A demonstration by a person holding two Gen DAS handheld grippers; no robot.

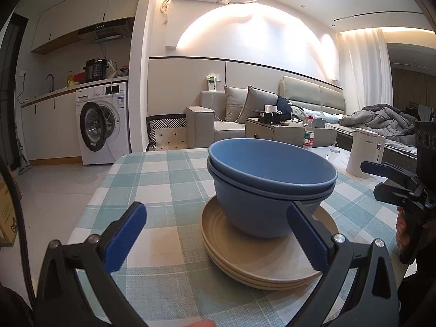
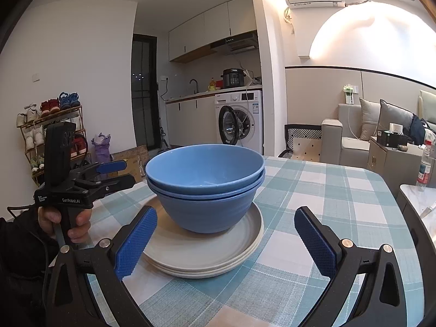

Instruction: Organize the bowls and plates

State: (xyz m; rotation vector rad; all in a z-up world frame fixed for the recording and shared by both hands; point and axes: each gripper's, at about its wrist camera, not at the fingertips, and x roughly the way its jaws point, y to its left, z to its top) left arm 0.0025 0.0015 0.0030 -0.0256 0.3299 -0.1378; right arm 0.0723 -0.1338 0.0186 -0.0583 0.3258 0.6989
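Two blue bowls (image 1: 269, 188) (image 2: 205, 188) sit nested, one inside the other, on a stack of beige plates (image 1: 245, 256) (image 2: 201, 253) on the checked tablecloth. My left gripper (image 1: 215, 234) is open, its blue pads just short of the stack, with nothing between them. It also shows at the left of the right wrist view as the left gripper (image 2: 117, 174), held by a hand. My right gripper (image 2: 226, 237) is open and empty in front of the plates. It appears at the right of the left wrist view as the right gripper (image 1: 376, 177).
The table (image 1: 152, 179) carries a teal and white checked cloth. A white kettle (image 1: 365, 152) and a water bottle (image 1: 308, 133) stand behind the stack on the right. A washing machine (image 2: 239, 120), sofa and shoe rack (image 2: 51, 136) stand farther off in the room.
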